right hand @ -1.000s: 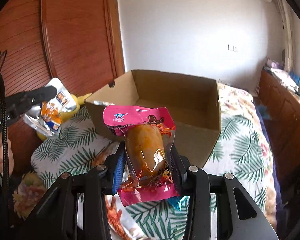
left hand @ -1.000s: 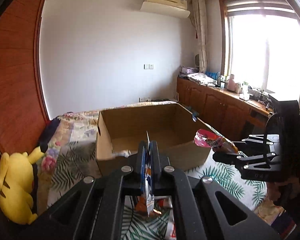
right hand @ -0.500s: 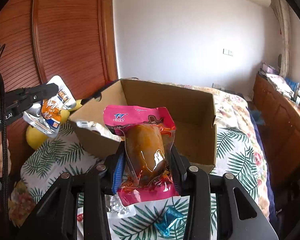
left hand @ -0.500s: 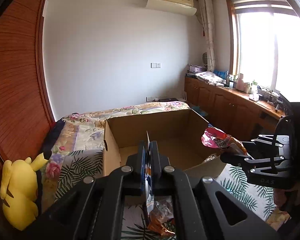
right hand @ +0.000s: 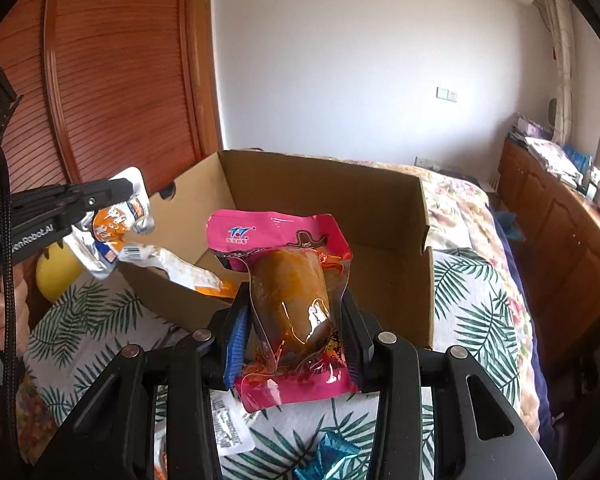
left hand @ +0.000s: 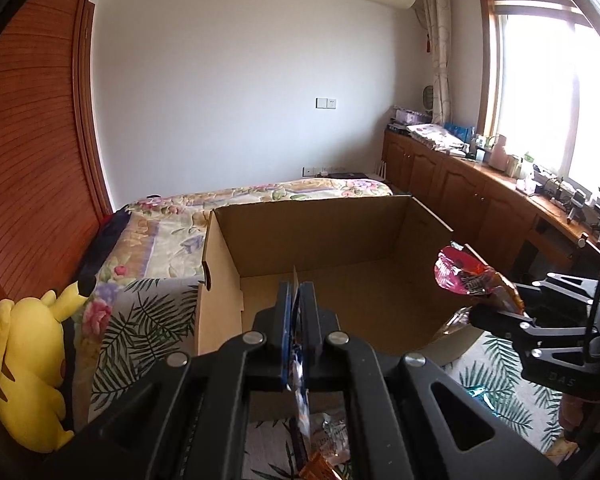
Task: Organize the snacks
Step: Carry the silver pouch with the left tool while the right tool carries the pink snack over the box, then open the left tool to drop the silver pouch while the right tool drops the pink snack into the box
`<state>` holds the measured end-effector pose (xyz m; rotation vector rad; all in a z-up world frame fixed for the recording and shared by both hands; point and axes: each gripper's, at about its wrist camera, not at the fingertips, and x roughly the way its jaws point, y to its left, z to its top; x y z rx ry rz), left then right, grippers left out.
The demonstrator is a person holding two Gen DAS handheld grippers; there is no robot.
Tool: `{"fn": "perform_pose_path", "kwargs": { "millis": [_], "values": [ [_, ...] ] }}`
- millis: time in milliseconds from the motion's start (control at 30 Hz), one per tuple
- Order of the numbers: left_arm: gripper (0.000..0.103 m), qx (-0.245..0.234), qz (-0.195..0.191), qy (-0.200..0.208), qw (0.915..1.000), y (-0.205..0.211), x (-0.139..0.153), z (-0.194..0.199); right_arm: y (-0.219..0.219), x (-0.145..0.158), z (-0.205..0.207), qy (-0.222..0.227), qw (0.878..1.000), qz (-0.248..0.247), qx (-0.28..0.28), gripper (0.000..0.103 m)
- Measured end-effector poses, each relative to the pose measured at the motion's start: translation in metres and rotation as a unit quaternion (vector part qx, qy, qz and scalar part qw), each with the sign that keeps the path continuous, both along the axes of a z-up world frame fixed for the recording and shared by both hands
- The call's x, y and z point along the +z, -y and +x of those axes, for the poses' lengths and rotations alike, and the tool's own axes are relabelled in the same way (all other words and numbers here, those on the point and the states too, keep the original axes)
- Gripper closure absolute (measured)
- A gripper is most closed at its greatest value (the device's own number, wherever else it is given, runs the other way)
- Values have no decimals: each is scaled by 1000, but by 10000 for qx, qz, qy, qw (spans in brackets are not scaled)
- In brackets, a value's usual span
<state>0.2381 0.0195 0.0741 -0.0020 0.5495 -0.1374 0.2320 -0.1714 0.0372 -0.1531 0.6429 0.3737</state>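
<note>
Left gripper (left hand: 296, 300), centre of its frame: jaws clamped on a silver-orange snack pouch (right hand: 116, 220), held edge-on over the open cardboard box (left hand: 316, 236).
Right gripper (right hand: 296, 320), lower centre: jaws partly apart, pressing a pink sausage packet (right hand: 288, 292) before the box's near wall.
Blue wrapper (right hand: 334, 456) on the leaf-print bedspread (right hand: 476, 304), bottom of frame.

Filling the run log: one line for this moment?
left gripper: shut on silver packet | right gripper: shut on pink packet | cardboard box: open, ahead
</note>
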Motion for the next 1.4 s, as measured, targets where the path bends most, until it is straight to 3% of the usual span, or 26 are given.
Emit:
{"fn": "perform_pose_path", "kwargs": {
  "millis": [633, 900, 1167, 1400],
  "values": [
    [103, -48, 345, -201, 9992, 7, -3, 29, -10, -11, 26, -111, 9997, -24, -229, 62],
    [103, -77, 483, -146, 9987, 15, 10, 44, -29, -7, 31, -13, 9997, -184, -183, 61],
    [99, -3, 422, -40, 9991, 8, 18, 41, -31, -8, 32, -10, 9998, -113, -161, 45],
    [95, -107, 257, -22, 9996, 6, 16, 21, -27, -2, 22, 55, 9999, 25, -117, 45]
  ]
}}
